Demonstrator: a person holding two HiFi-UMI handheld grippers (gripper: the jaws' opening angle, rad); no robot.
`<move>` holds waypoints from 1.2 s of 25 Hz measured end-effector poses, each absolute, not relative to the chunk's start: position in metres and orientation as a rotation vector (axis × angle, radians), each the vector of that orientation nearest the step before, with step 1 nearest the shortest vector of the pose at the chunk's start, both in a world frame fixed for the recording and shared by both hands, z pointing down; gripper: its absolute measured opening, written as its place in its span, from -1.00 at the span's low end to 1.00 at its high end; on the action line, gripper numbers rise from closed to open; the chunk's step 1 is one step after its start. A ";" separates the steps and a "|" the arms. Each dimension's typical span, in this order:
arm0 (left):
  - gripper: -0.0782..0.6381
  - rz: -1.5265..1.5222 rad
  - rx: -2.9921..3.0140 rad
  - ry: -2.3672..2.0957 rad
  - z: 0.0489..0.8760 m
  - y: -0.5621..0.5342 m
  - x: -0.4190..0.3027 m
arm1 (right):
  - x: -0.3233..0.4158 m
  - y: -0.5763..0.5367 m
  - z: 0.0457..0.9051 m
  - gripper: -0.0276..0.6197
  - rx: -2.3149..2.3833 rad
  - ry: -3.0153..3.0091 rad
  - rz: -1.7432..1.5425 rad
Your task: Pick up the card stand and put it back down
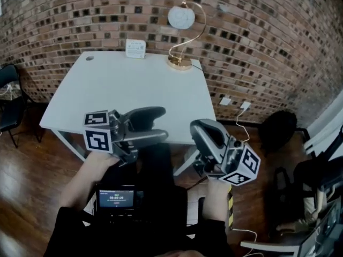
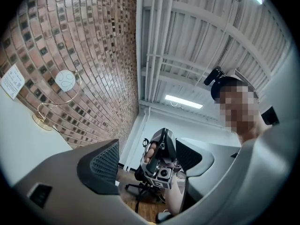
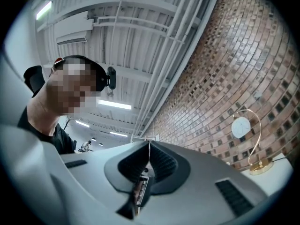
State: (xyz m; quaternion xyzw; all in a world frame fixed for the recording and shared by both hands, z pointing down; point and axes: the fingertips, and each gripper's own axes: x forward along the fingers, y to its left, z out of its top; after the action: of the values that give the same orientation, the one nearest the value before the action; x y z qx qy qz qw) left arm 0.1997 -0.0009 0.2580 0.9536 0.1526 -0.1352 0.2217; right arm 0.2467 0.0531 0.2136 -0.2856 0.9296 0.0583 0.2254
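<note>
Card stand (image 1: 135, 48) stands at the far edge of the white table (image 1: 134, 90) near a gold lamp (image 1: 181, 20), well beyond the left gripper (image 1: 161, 123), its fingers spread around nothing, and the right gripper (image 1: 197, 128), its fingers pressed together.

The left gripper (image 1: 157, 125) and the right gripper (image 1: 196, 126) are held up close to the person's body, tilted slightly upward and turned toward each other. The left jaws stand wide apart with nothing between them. The right jaws are pressed together, empty. The left hand (image 1: 99, 162) and right hand (image 1: 217, 189) grasp the handles from below.
</note>
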 end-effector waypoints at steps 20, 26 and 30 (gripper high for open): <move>0.25 -0.445 2.691 0.315 0.256 0.008 0.160 | 0.208 0.048 0.226 -0.86 -0.656 2.645 0.152; 0.25 -0.418 2.697 0.309 0.256 0.016 0.157 | 0.201 0.052 0.226 -0.87 -0.664 2.656 0.173; 0.25 -0.419 2.707 0.316 0.253 0.022 0.155 | 0.197 0.056 0.221 -0.87 -0.668 2.667 0.210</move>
State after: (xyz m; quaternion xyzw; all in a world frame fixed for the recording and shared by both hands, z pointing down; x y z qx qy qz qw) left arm 0.1547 0.0216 0.2527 0.9637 0.1125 -0.1490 0.1907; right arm 0.1970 0.0565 0.2207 -0.2378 0.9495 0.0748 0.1908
